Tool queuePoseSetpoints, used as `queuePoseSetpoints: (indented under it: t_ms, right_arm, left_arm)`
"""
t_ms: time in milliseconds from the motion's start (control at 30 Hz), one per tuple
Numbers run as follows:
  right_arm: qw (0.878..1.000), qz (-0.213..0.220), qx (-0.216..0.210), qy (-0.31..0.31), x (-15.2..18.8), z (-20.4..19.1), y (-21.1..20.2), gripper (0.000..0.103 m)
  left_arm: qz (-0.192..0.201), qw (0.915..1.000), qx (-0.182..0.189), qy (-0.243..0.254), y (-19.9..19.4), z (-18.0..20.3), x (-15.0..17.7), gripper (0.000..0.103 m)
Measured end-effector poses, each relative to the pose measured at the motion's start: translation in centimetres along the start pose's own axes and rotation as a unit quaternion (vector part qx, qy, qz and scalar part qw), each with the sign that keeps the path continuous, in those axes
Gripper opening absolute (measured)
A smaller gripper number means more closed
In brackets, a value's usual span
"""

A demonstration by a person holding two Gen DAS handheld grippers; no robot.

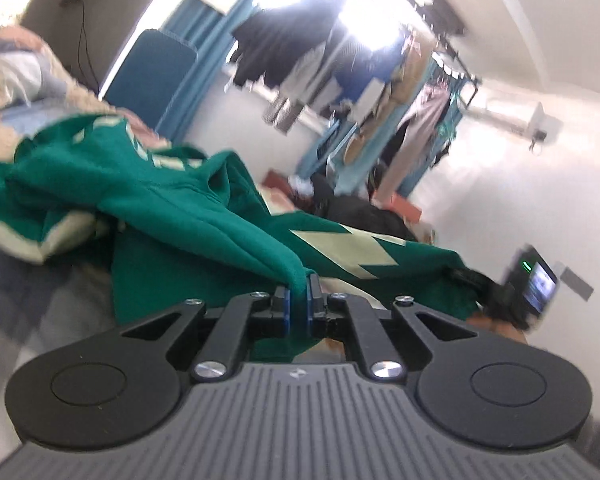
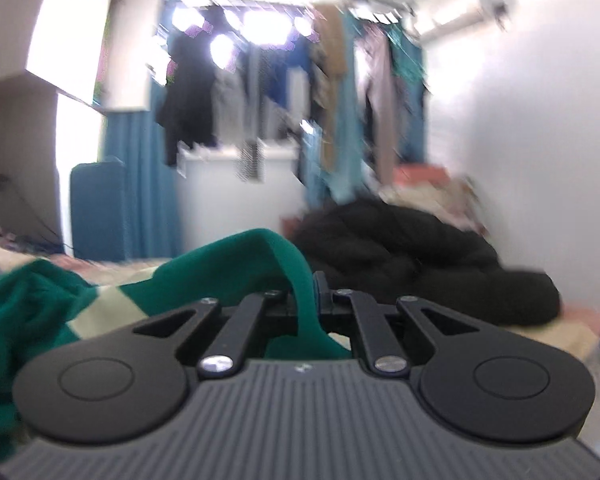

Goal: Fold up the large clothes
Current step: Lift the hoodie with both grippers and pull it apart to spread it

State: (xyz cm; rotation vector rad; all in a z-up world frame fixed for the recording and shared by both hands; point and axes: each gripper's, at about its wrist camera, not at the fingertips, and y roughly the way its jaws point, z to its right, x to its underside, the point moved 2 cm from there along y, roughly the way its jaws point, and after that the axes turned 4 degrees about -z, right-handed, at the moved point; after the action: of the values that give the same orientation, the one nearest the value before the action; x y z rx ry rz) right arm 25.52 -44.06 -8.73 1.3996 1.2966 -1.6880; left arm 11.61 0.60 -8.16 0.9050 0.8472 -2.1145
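Observation:
A large green garment [image 1: 172, 200] with cream patches hangs stretched above the bed. My left gripper [image 1: 299, 296] is shut on a fold of its green cloth. In the left wrist view the other gripper [image 1: 500, 292] shows at the right, at the garment's far edge. My right gripper [image 2: 306, 292] is shut on another green fold of the garment [image 2: 236, 256], which trails off to the left.
A black padded jacket [image 2: 412, 256] lies heaped on the bed ahead. A rack of hanging clothes [image 2: 284, 96] stands before a bright window with blue curtains. A white wall [image 2: 540, 140] is to the right. Patterned bedding [image 1: 16, 76] lies at the far left.

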Motion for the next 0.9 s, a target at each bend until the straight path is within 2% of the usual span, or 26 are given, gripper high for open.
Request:
queuePoseSetpoints:
  t_ms: [67,200,333,400,467,533,600,633,700,767,900]
  right_arm:
    - [0.998,-0.055,0.006,-0.005,1.0,-0.1,2.6,0.008]
    - [0.988,-0.153,0.0,-0.003,3.0,-0.3,6.7,0.009]
    - [0.981,-0.194,-0.002,-0.011,4.3,-1.3,8.1,0.01]
    - [0.981,-0.193,-0.005,-0.003,4.3,-1.4,7.3,0.01]
    - [0.982,-0.19,-0.013,0.003,4.3,-1.5,6.5,0.011]
    - [0.982,-0.19,-0.021,0.011,4.5,-1.8,5.3,0.015]
    - [0.981,-0.19,-0.029,0.021,4.0,-1.4,4.1,0.033]
    - [0.981,-0.188,-0.037,0.027,3.8,-1.2,3.9,0.038]
    - [0.982,-0.18,-0.05,0.038,3.3,-1.3,3.3,0.062]
    - [0.983,-0.167,-0.059,0.046,2.7,-1.6,2.5,0.077]
    - [0.985,-0.13,-0.106,0.049,1.5,-3.2,0.7,0.078]
  left_arm:
    - [-0.017,0.9998,-0.01,-0.001,0.0,0.4,1.1,0.008]
    - [-0.038,0.9987,-0.003,-0.034,0.9,-1.5,2.5,0.008]
    - [-0.055,0.9971,-0.004,-0.053,1.9,-3.0,3.0,0.009]
    - [-0.06,0.997,-0.006,-0.048,2.9,-3.3,2.4,0.009]
    - [-0.07,0.9964,-0.007,-0.047,3.4,-3.5,1.8,0.022]
    - [-0.08,0.9955,0.0,-0.051,3.4,-3.7,1.3,0.063]
    - [-0.075,0.9957,0.001,-0.054,2.9,-3.9,0.8,0.073]
    - [-0.075,0.9956,-0.002,-0.057,2.6,-4.1,0.6,0.075]
    - [-0.07,0.9949,-0.013,-0.072,1.9,-4.9,0.2,0.077]
    - [-0.053,0.9937,-0.032,-0.093,1.1,-6.2,-0.4,0.079]
    - [-0.022,0.9871,-0.082,-0.135,-0.3,-9.3,-2.7,0.08]
